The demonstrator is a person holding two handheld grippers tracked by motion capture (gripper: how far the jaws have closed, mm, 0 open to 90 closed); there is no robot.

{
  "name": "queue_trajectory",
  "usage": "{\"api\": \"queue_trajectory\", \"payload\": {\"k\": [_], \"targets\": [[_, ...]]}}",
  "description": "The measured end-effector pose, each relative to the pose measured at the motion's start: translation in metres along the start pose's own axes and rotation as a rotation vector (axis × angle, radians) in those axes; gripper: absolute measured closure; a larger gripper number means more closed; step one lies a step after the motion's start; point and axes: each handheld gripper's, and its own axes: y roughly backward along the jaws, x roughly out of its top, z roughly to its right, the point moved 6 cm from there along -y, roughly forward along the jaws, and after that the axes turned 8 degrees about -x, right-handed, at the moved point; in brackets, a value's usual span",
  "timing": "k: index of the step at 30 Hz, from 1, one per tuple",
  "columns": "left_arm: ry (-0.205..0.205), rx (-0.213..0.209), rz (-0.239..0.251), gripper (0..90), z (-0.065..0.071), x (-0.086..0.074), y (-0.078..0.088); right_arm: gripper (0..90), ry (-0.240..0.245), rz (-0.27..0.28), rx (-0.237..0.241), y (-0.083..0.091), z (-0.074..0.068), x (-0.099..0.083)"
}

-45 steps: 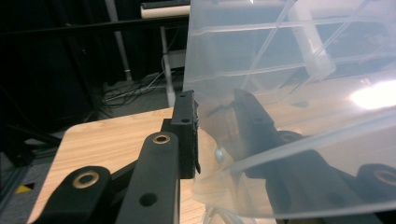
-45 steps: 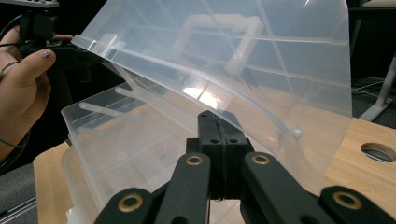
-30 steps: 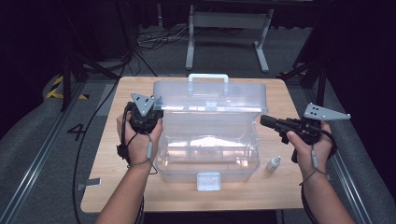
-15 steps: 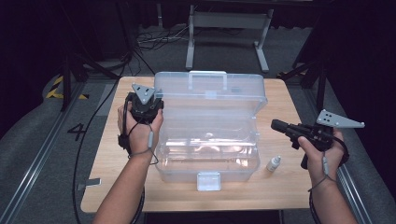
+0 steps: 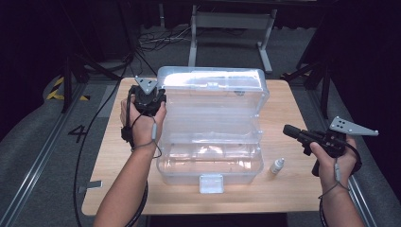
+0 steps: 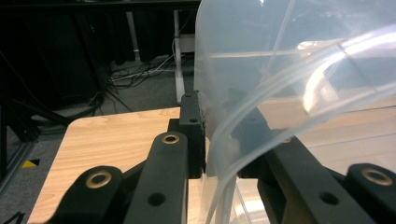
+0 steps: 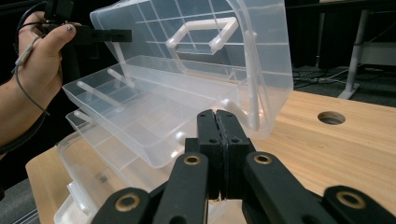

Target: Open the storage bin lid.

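High view is showing a clear plastic box (image 5: pixel 210 142) sitting in the middle of a wooden table (image 5: pixel 288 189), its lid (image 5: pixel 213 90) standing raised at the back and its inner trays fanned out in steps above the base. The left gripper (image 5: pixel 150 97) is sitting at the lid's left edge, and in the left gripper view its two black jaws are pinching that thin clear rim (image 6: pixel 219 140) between them, one jaw on either side and both pressing on the plastic. The curved wall of the lid is crowding the right half of that view and blocking most of what lies beyond it.

The right gripper (image 5: pixel 289 131) is hanging in the air off the box's right side, well apart from it and pointing toward it; in the right gripper view its jaws (image 7: pixel 217 140) are lying flat against each other with nothing between them. A small white bottle (image 5: pixel 277 166) is standing upright on the table just beside the box's front right corner, below that gripper. The right gripper view is also showing a round hole (image 7: pixel 331 117) in the tabletop to the right of the lid, and the lid's white handle (image 7: pixel 201 32).

Behind the table, a metal stand (image 5: pixel 231 28) and loose cables (image 5: pixel 156 40) are lying on the grey floor.
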Motion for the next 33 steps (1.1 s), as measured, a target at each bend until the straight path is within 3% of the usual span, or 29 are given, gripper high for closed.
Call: {"api": "queue_trajectory", "payload": {"k": [6, 10, 33], "targets": [[-0.004, 0.001, -0.032, 77.3, -0.004, 0.006, -0.010, 89.5, -0.018, -0.008, -0.013, 0.003, 0.006, -0.007], [0.023, 0.000, -0.048, 77.7, -0.005, 0.009, -0.015, 89.3, -0.029, -0.017, -0.021, 0.005, 0.009, -0.011], [0.049, 0.005, -0.136, 77.8, -0.018, 0.020, -0.054, 89.1, -0.073, -0.019, -0.077, 0.021, 0.027, -0.021]]}}
